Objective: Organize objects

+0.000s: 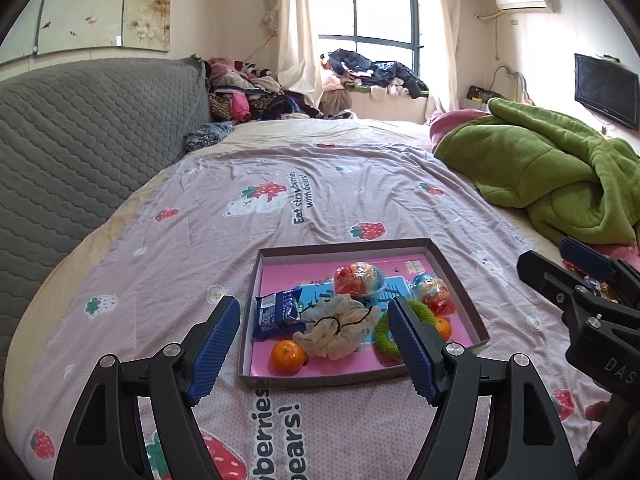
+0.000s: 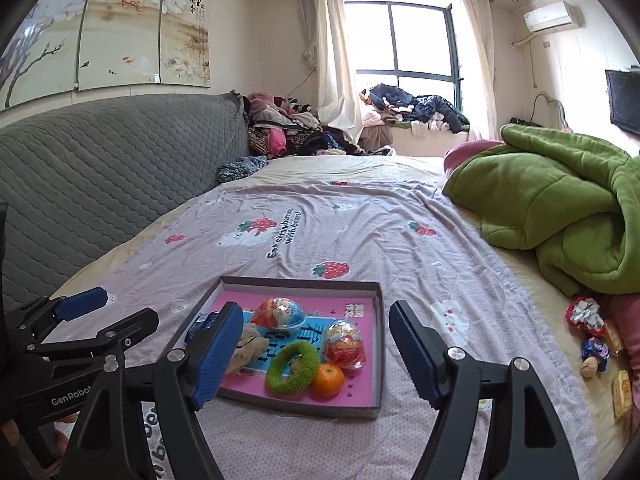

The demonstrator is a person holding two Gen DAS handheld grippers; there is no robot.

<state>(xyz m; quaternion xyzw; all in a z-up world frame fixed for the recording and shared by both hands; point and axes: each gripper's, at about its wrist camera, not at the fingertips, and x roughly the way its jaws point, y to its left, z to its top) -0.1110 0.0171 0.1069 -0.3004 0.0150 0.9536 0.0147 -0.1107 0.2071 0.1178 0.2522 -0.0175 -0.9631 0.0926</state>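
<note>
Tray: We find the shallow tray (image 1: pixel 460 280) lying flat on the bed, just ahead of both grippers, pink-lined and already crowded.
Contents: A blue packet (image 1: pixel 278 314), a cream scrunchie (image 1: pixel 338 330), two oranges (image 1: pixel 287 356), a green ring (image 2: pixel 294 368) and two wrapped eggs (image 1: pixel 359 278) sit inside, touching one another.
Left gripper: Our left gripper (image 1: pixel 314 344) hovers over the tray's near edge, fingers spread wide, holding nothing.
Right gripper: Our right gripper (image 2: pixel 314 350) hangs above the tray too, fingers wide apart and empty.
Strays: Loose snacks (image 2: pixel 592 334) lie well apart to the right, beside the green quilt (image 2: pixel 560 208).
Sheet: The strawberry sheet (image 1: pixel 360 192) is soft and creased beneath it all.
Risk: We judge the oranges may roll if the tray is nudged on the yielding bed.
Risk: More items dropped into the crowded tray could push the eggs over its low wall.
Risk: The two grippers hang close together and could knock each other.
</note>
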